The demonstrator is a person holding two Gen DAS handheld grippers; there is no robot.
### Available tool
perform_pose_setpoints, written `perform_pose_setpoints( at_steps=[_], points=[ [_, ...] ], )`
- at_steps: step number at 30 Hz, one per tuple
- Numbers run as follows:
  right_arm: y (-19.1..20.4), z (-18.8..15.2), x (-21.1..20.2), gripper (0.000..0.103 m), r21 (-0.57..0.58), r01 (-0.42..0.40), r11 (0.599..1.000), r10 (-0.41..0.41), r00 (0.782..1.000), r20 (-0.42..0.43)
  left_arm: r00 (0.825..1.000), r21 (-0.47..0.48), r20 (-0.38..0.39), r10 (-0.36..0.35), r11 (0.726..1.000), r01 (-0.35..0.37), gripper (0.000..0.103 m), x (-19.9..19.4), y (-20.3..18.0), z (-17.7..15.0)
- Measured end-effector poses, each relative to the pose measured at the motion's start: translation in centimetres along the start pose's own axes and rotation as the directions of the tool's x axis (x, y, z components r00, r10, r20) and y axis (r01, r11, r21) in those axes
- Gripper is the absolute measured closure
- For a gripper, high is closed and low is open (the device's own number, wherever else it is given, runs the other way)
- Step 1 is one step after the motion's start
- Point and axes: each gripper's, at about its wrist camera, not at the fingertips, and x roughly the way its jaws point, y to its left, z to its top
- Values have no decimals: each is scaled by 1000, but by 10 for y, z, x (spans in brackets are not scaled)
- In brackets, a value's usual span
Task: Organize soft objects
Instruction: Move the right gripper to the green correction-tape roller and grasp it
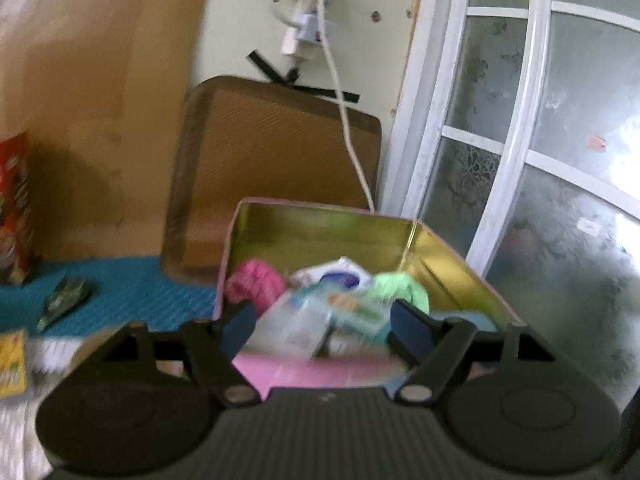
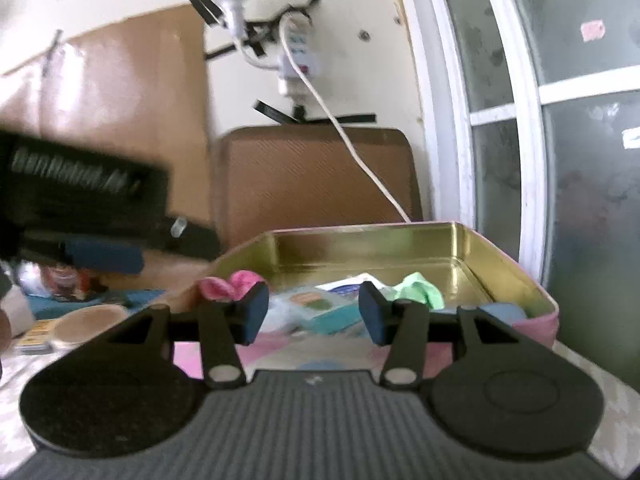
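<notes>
A pink tin box (image 1: 320, 220) with a gold inside stands open ahead; it also shows in the right wrist view (image 2: 400, 240). Inside lie a pink cloth (image 1: 256, 284), a green cloth (image 1: 404, 288), a tissue pack (image 1: 304, 320) and a white-and-blue pack (image 1: 340, 276). The pink cloth (image 2: 232, 282), green cloth (image 2: 420, 288) and tissue pack (image 2: 316, 308) show in the right wrist view too. My left gripper (image 1: 324, 328) is open and empty at the box's near wall. My right gripper (image 2: 314, 314) is open and empty just before the box. The left gripper (image 2: 92, 216) appears blurred at the left.
A brown tray (image 1: 276, 152) leans on the wall behind the box, with a white cable (image 1: 344, 112) hanging over it. A red carton (image 1: 14, 208) and a small green packet (image 1: 64, 300) sit on a blue mat (image 1: 132, 292). A window frame (image 1: 516, 140) is right.
</notes>
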Motion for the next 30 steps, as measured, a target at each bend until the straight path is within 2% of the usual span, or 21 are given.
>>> perform_pose_setpoints(
  at_steps=[2,4,7,9,11,15,16,17,18,20,22,24,27,28,29,30],
  points=[
    [10,-2,-9,50,-3,-30,1000,30,1000,5,1000,-12,-14,-10,1000,10,26,-21,18,-18],
    [29,-2,-15,50,-40,-72,997,72,997,-3,1000,-34,-17,-4,999,3,22,-42,42,-37],
    [62,1,-18,50,-96,-167,981,166,986,-15,995,-44,-32,95,994,-97,23,-71,86,-57],
    [89,6,-17,50,-135,-228,964,227,974,-22,989,-90,-32,141,986,-144,23,-90,121,-64],
    [111,16,-7,51,-112,-298,948,293,954,-57,975,-123,-48,217,967,-222,23,-105,157,-69],
    [157,45,46,51,18,-398,917,395,901,-180,925,-65,-74,373,924,-378,25,-107,204,-87],
    [171,49,58,51,34,-413,910,411,888,-205,922,-83,-102,374,920,-383,36,-105,213,-91],
    [191,52,75,50,39,-421,906,418,876,-242,941,-148,-115,319,931,-334,37,-109,224,-92],
    [208,52,88,50,34,-421,906,413,867,-279,955,-196,-59,290,935,-296,35,-118,231,-92],
    [239,49,126,50,22,-392,920,370,848,-380,952,-240,-1,305,924,-296,32,-128,237,-92],
    [265,41,171,48,16,-334,943,299,821,-487,956,-279,12,293,919,-278,32,-132,242,-92],
    [281,29,213,46,19,-260,966,222,781,-583,955,-290,14,296,915,-280,32,-134,243,-91],
    [291,9,256,45,1,-147,989,110,736,-668,952,-274,8,305,917,-292,30,-132,241,-90],
    [291,3,266,43,-17,-105,994,65,727,-684,952,-269,7,307,917,-294,30,-130,238,-91],
    [292,1,268,45,-31,-93,995,48,742,-668,952,-268,5,307,917,-294,30,-130,237,-90],
    [294,-1,271,47,-51,-89,995,33,746,-665,952,-270,2,305,917,-293,30,-130,238,-90]
  ],
)
